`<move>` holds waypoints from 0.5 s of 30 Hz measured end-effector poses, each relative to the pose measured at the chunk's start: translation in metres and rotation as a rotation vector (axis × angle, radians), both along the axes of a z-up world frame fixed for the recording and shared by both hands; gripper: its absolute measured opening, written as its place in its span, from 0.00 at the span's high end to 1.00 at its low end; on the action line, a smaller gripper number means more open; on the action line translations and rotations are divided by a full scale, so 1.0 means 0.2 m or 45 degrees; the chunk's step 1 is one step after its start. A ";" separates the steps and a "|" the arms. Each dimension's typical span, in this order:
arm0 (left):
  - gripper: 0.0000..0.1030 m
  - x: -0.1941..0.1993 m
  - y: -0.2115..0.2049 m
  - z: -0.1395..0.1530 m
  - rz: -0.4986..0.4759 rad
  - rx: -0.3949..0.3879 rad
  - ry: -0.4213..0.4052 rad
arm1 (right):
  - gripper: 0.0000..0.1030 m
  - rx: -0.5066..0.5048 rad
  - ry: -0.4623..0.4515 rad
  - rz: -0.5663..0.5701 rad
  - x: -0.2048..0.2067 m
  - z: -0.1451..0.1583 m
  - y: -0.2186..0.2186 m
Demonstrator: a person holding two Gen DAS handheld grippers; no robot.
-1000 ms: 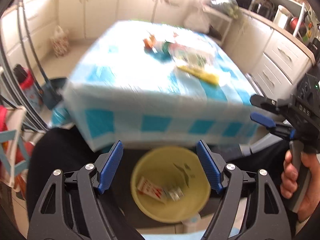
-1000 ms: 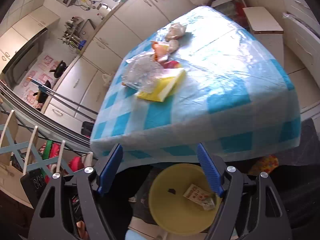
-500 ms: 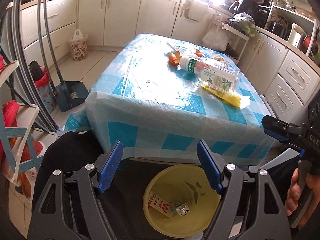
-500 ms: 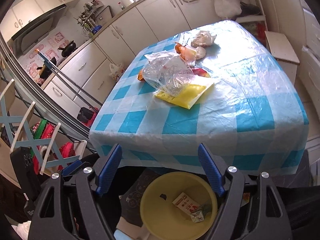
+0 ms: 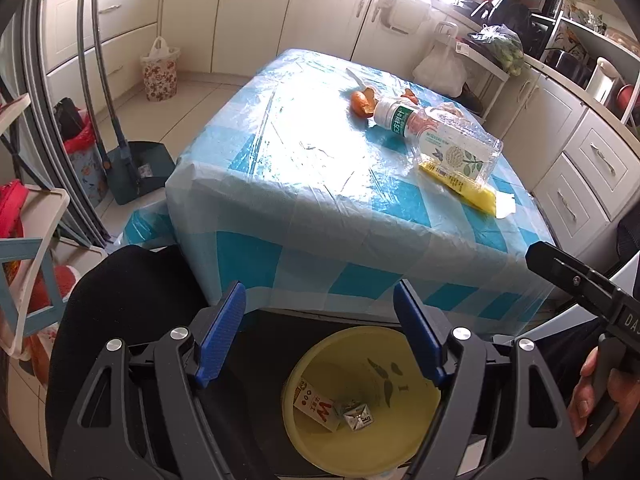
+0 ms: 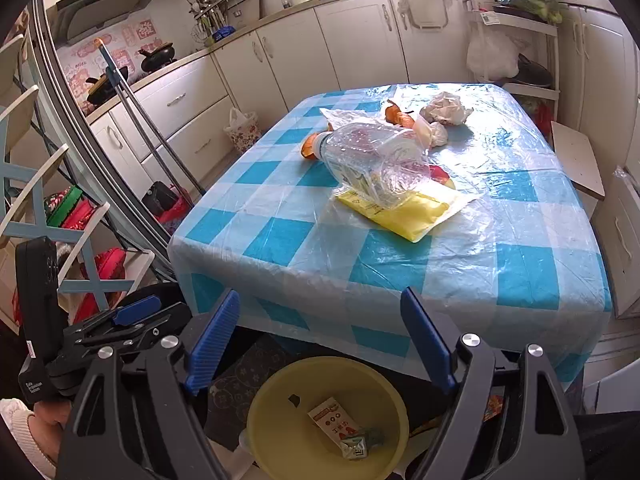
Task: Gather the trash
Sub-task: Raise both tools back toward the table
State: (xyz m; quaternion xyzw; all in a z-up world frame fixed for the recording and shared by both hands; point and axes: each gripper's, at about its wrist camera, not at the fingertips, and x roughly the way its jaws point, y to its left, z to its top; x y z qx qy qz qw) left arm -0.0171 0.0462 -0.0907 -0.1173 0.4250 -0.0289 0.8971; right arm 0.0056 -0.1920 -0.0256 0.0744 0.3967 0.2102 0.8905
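Grippers, left [image 5: 318,334] wide apart and right [image 6: 320,340] opening, both empty over the yellow bin [image 6: 280,396], best reached next for the crushed bottle [image 6: 372,160].

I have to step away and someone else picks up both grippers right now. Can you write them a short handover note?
Left gripper: open, empty, above the yellow bin.
Right gripper: jaws opening, nothing between them, also over the bin.
Done: a small carton and a crumpled wrapper lie in the bin, on the floor at the table's near edge.
Left on the table: plastic bottle lying across a yellow packet, orange peels, crumpled tissue.
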 end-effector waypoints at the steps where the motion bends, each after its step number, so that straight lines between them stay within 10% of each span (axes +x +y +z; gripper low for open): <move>1: 0.29 0.00 0.00 0.00 0.001 -0.003 0.002 | 0.23 -0.002 -0.006 0.000 0.00 0.00 0.00; 15: 0.29 0.06 0.04 -0.02 0.033 -0.022 0.030 | 0.18 -0.242 -0.244 0.083 0.33 0.22 0.02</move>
